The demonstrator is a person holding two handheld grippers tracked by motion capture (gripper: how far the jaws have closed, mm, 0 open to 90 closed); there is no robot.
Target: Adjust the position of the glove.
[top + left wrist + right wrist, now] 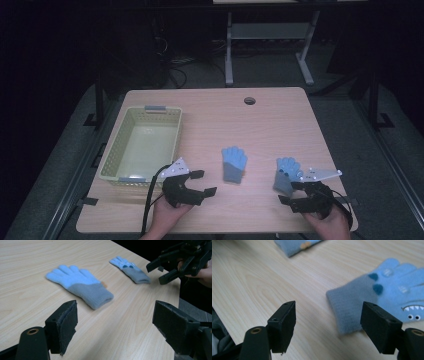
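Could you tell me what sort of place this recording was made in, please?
Probably a lab or office workspace: a light wooden desk with a cable hole, another desk's metal frame behind it with cables on the carpeted floor, and dark surroundings.

I find no readable text, label, brand or number anywhere. Only marking I see: cartoon face with white eyes and zigzag teeth on light-blue knitted glove with grey cuff [387, 292], lying near desk's right front corner. No lettering on it.
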